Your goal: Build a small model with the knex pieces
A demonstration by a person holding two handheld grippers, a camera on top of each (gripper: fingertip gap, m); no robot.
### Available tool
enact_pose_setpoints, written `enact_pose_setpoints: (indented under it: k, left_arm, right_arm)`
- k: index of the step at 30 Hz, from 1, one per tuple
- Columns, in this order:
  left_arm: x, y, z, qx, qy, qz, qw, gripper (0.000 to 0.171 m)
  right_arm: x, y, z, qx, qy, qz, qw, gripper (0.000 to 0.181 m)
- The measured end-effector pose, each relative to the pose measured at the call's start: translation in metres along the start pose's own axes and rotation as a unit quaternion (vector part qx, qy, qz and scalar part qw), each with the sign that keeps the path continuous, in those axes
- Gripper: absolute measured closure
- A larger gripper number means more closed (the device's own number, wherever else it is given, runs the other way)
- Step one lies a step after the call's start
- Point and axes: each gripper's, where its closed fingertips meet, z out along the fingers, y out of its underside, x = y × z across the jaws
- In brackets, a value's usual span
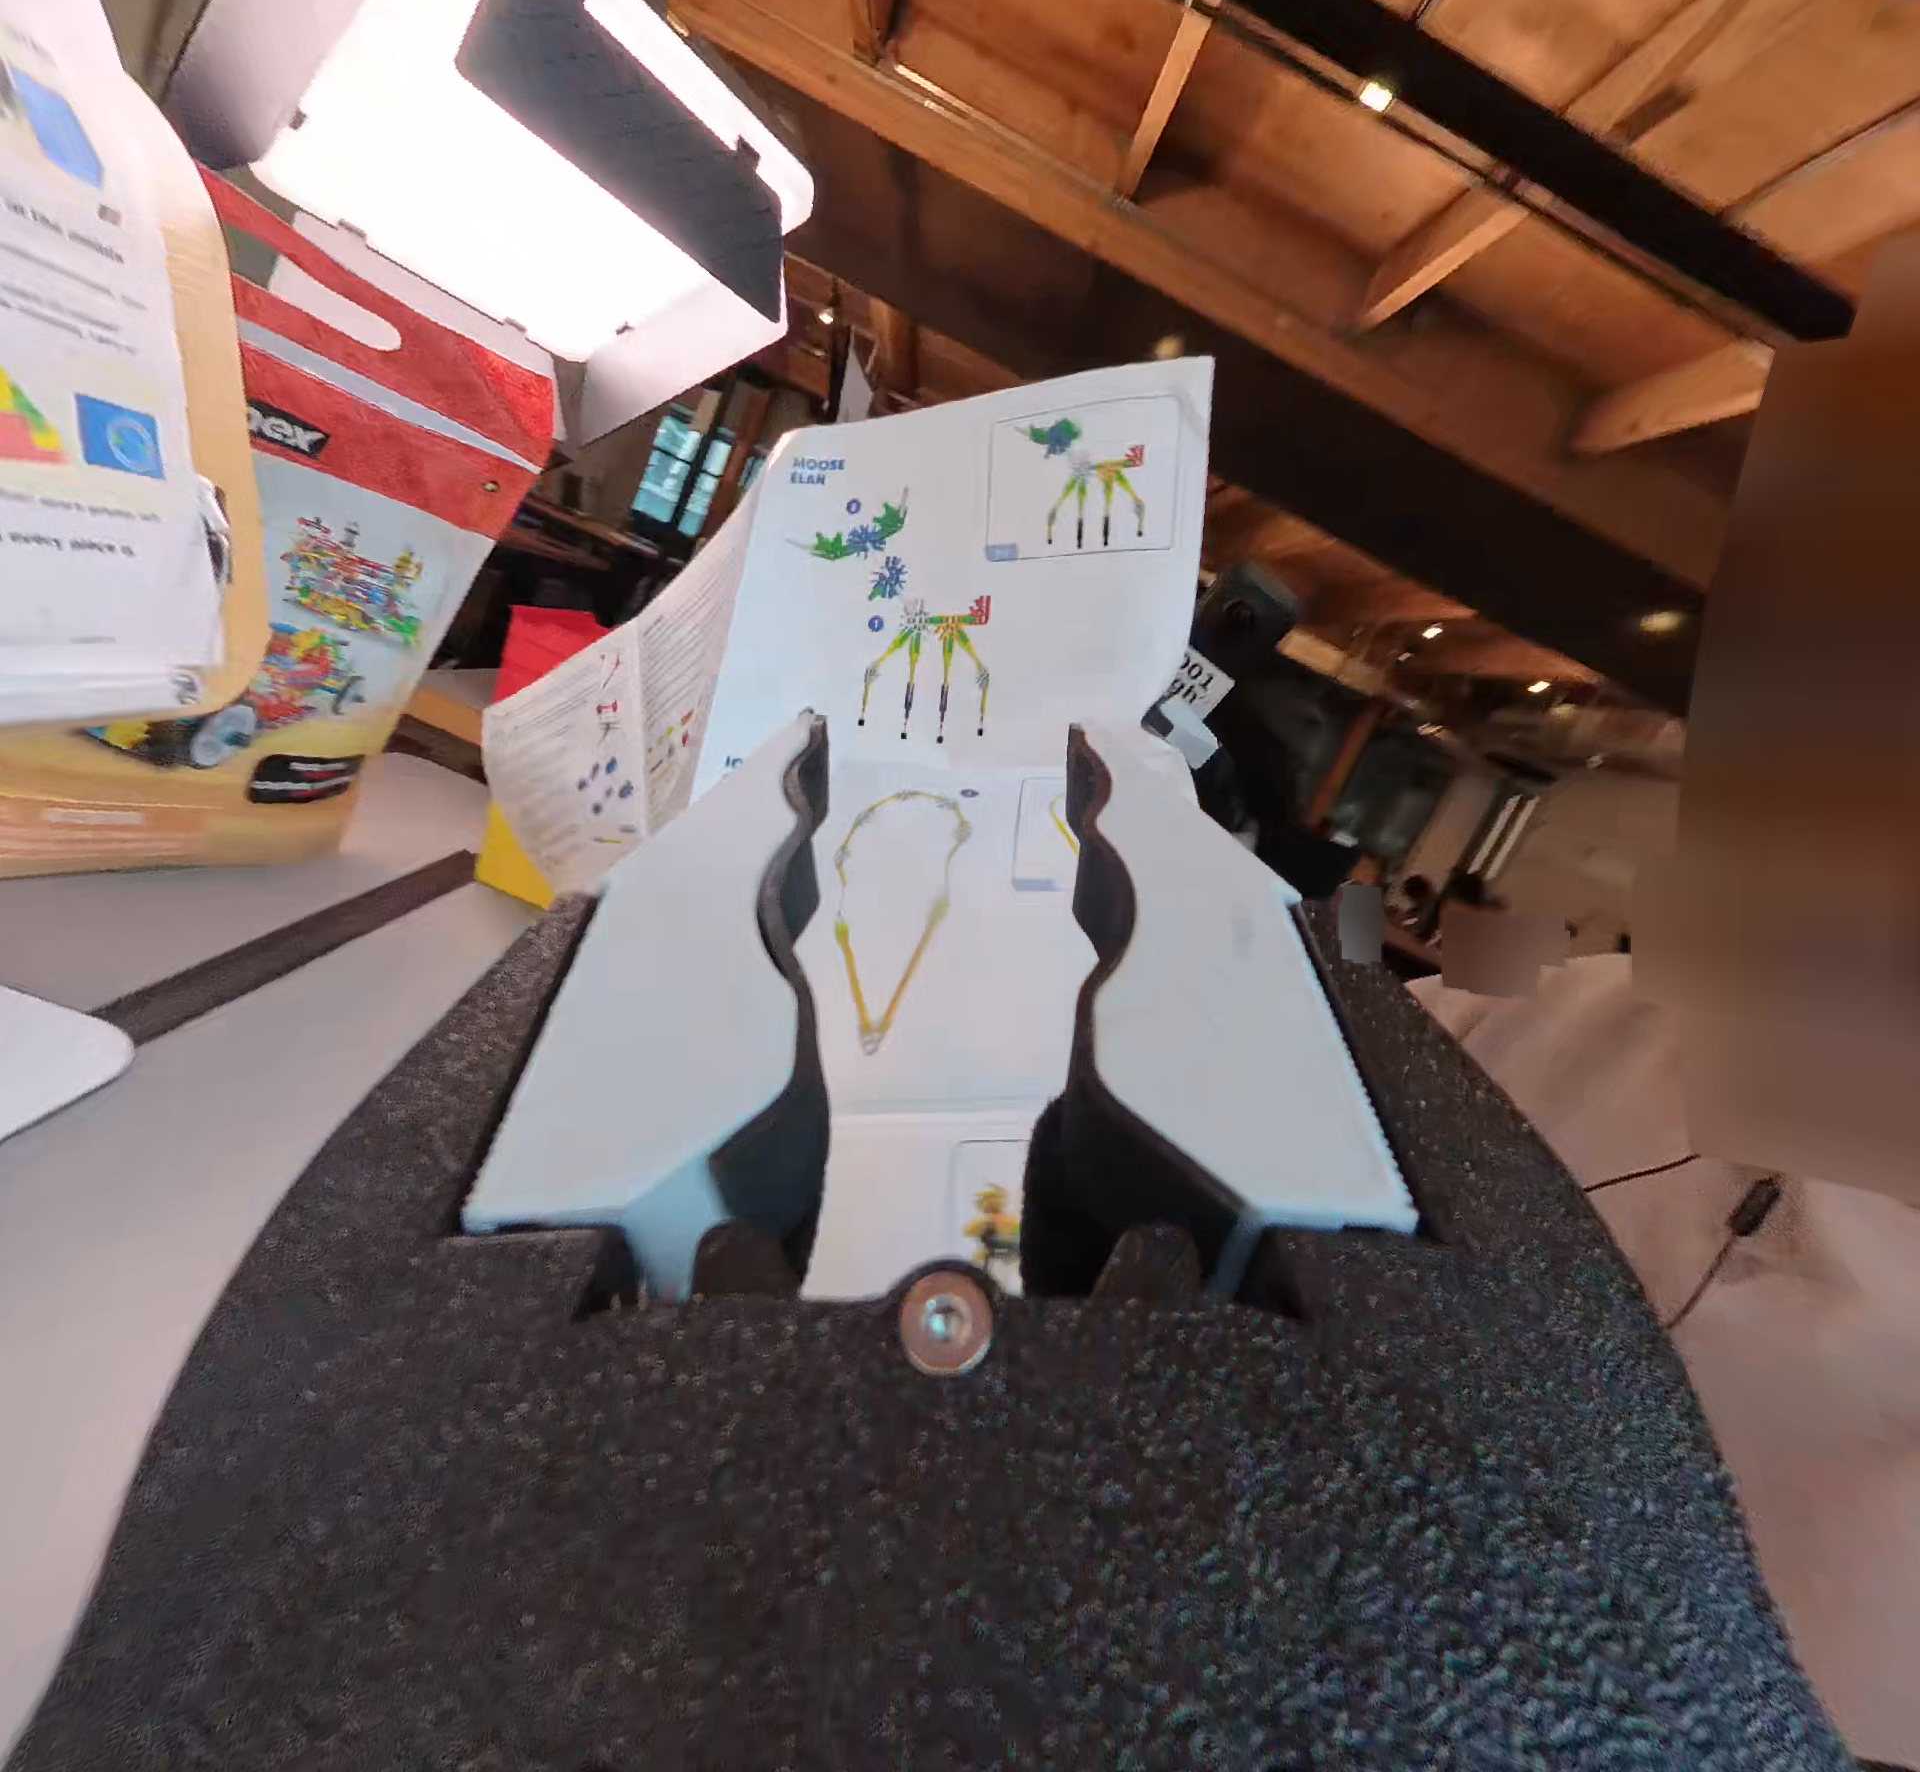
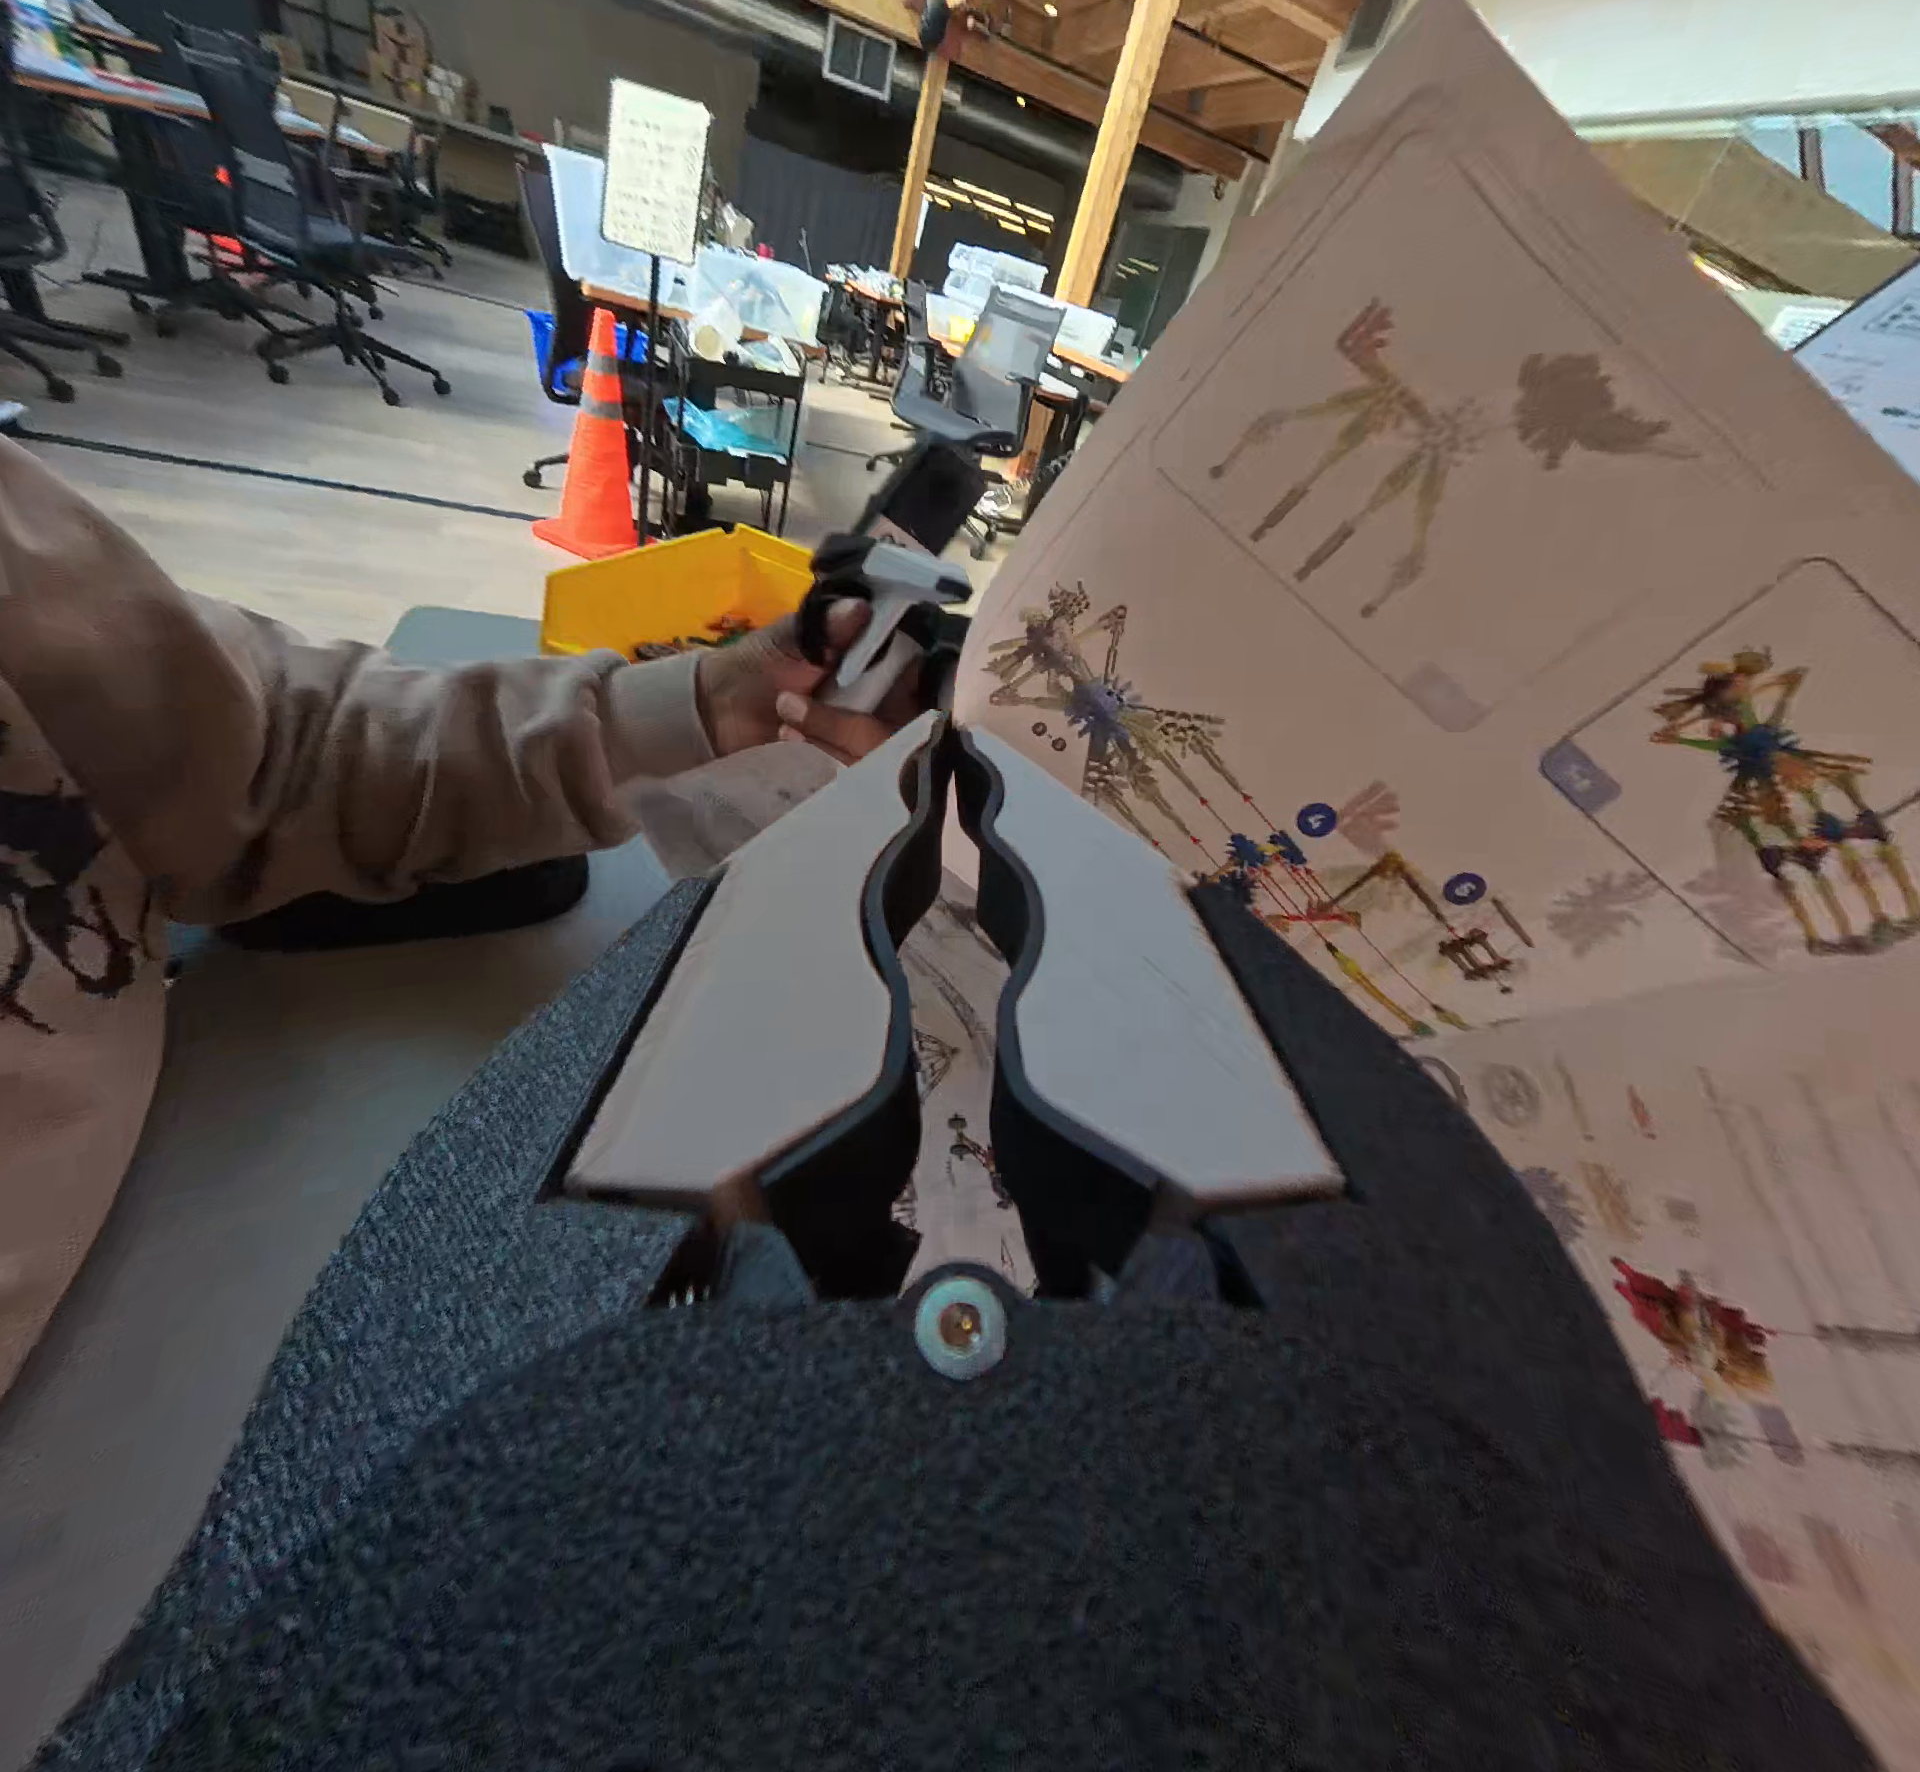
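speckled black foam housing is filling the bottom of both wrist views. from it the left gripper point(image 1: 945, 735) is reaching forward with its white, black-edged fingers point(image 1: 717, 943) spread wide apart, clasping nothing. behind that gap a folded white instruction sheet with coloured building-toy diagrams point(image 1: 966, 579) is standing nearly upright, its long axis running up and away from the gripper and its printed face turned toward the camera.

the right gripper point(image 2: 951, 735) is pinching its fingertips together on the lower edge of the same sheet point(image 2: 1455, 683), which is fanning up and to the right of it, seen from the back.

left of the sheet, a yellow plastic bin point(image 2: 665, 595) is sitting on the pale grey table point(image 2: 312, 1099), holding small dark pieces too blurred to identify. a person's hand in a beige sleeve point(image 2: 800, 694) is gripping the other tool's handle beside the bin. a red-and-tan cardboard toy box point(image 1: 343, 517) is standing left of the sheet, closed.
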Motion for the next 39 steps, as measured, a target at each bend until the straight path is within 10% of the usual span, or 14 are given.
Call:
enact_pose_setpoints:
  k: [8, 16, 23, 31, 35, 39]
  left_arm:
    - [-0.049, 0.037, -0.006, -0.059, -0.032, -0.043, 0.997, 0.12]
    - [-0.051, 0.015, -0.029, -0.003, -0.036, -0.04, 0.999, 0.118]
    - [-0.057, -0.012, -0.055, 0.076, -0.007, -0.074, 0.994, 0.094]
    - [-0.079, 0.027, -0.046, 0.019, -0.016, -0.118, 0.993, 0.056]
    - [-0.041, 0.067, -0.016, -0.075, 0.094, -0.13, 0.984, 0.165]
    - [-0.043, 0.054, -0.015, -0.09, 0.027, -0.058, 0.994, 0.171]
  right_arm:
    - [0.017, -0.064, -0.004, 0.014, -0.039, 0.014, 0.999, 0.181]
    - [-0.012, -0.178, 0.057, -0.02, -0.189, -0.048, 0.981, 0.181]
    - [-0.013, -0.285, -0.019, 0.028, -0.181, -0.116, 0.976, 0.181]
    - [0.041, -0.236, -0.147, -0.036, 0.025, -0.074, 0.996, 0.181]
    - [0.058, -0.184, -0.188, -0.073, 0.095, -0.045, 0.992, 0.181]
    - [0.074, -0.13, -0.218, -0.124, 0.147, -0.024, 0.981, 0.181]
